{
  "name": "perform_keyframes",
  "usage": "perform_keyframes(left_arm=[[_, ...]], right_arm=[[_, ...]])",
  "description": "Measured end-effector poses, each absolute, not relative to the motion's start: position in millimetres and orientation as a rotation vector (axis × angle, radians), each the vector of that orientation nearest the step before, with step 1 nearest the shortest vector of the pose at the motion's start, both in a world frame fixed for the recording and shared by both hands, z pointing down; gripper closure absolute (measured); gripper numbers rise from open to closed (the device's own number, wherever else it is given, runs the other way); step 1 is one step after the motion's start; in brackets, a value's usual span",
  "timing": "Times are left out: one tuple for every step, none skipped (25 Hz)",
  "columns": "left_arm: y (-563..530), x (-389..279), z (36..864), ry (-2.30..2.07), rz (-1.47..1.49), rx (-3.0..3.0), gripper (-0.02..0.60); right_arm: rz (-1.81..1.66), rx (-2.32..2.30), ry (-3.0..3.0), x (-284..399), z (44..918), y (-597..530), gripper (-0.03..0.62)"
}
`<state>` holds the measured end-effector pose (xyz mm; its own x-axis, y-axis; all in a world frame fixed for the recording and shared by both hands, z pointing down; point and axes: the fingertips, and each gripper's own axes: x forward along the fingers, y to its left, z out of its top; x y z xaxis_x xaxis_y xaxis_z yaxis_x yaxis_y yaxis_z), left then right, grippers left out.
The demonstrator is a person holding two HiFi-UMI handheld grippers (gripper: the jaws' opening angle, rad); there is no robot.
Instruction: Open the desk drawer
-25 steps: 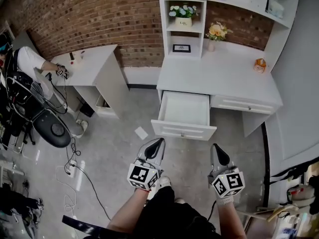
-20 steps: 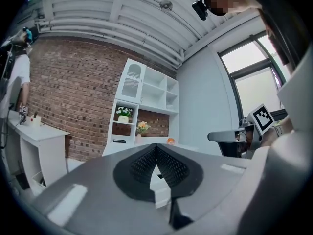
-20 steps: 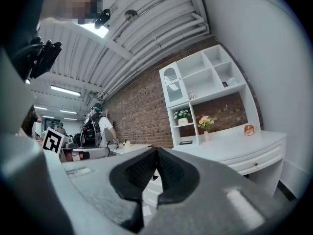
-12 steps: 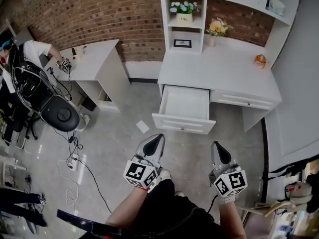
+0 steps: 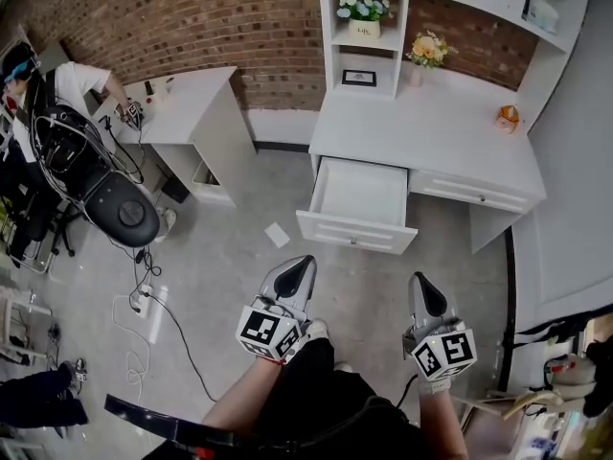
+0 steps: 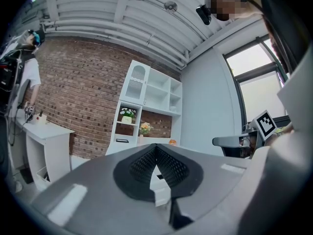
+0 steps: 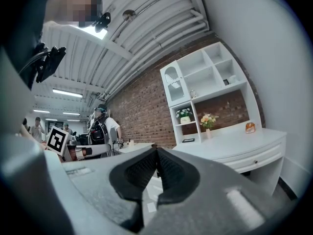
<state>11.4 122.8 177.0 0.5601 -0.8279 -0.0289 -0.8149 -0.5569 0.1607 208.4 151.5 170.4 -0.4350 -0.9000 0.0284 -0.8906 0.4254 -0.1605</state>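
Drawer (image 5: 362, 202) under the left half of the desk (image 5: 431, 132): pulled well out, front panel hanging over the floor (image 5: 220, 276). Only its white bottom visible inside. Second drawer (image 5: 476, 195) under the right half of the desk, flush with the frame.

Left gripper (image 5: 298, 272) and right gripper (image 5: 422, 291) both well short of the desk, side by side, tips aimed toward it, touching nothing. Jaws on each clenched, tips pressed together, nothing between them.

Bare grey floor between grippers and the pulled-out drawer front. Paper scrap (image 5: 278, 235) lying on it just left of that front.

On the desk: tall white shelf unit (image 5: 366, 41) at the back, orange flowers in a vase (image 5: 427, 53) beside it, small orange thing (image 5: 508, 117) near the right end. In the shelf unit: pot of white flowers (image 5: 362, 11) in an upper cubby, dark picture frame (image 5: 359, 78) in the cubby below.

Left of the desk: smaller white table (image 5: 182, 108) against the brick wall (image 5: 192, 17), person (image 5: 67, 84) working at its far side. Black chair (image 5: 123, 211) and cables (image 5: 158, 319) further left on the floor.
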Motion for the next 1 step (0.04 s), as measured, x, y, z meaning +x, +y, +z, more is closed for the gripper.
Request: perform_keyframes(left_arm=[[122.9, 11.9, 178.2, -1.408, -0.149, 2.659, 0.581]], right_arm=[[-0.24, -1.631, 2.601, 207.8, 172.4, 151.4, 0.592]])
